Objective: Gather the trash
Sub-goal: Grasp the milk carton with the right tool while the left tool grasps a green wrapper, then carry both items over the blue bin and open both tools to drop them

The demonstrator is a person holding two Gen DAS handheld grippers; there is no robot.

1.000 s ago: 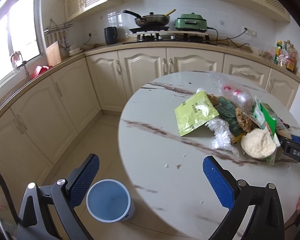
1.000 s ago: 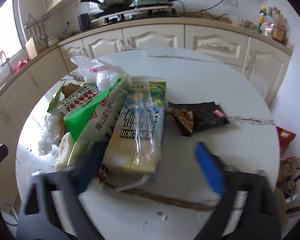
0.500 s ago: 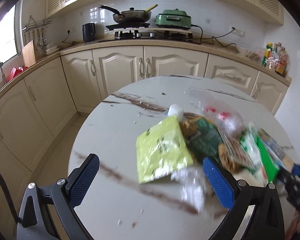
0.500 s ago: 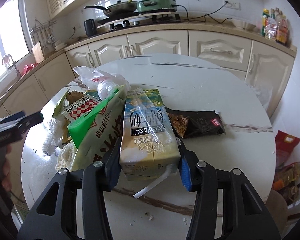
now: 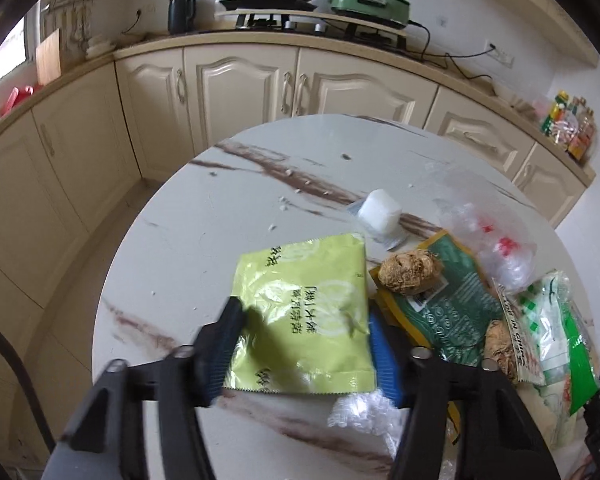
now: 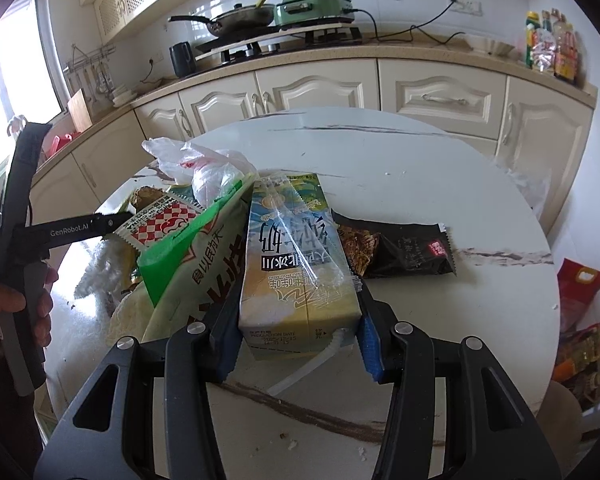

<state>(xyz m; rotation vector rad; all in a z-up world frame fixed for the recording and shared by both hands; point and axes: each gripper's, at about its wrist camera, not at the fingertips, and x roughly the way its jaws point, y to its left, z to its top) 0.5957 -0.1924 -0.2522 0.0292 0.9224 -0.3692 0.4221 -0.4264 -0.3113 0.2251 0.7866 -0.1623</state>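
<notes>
Trash lies piled on a round white marble table. My left gripper is shut on a yellow-green snack packet, with its fingers at the packet's two sides. My right gripper is shut on a pale yellow milk carton with a bent white straw, gripping its near end. Beside the carton lie a green and white bag and a black wrapper. The left gripper's body shows at the left of the right wrist view.
A dark green packet, brown crumpled balls, a clear plastic bag, a white cube and crumpled clear film lie right of the yellow-green packet. Cream cabinets curve behind the table. A red bag sits on the floor at right.
My left gripper swung from the floor bin over the table and closed on the yellow-green packet. My right gripper closed on the milk carton and holds it.
</notes>
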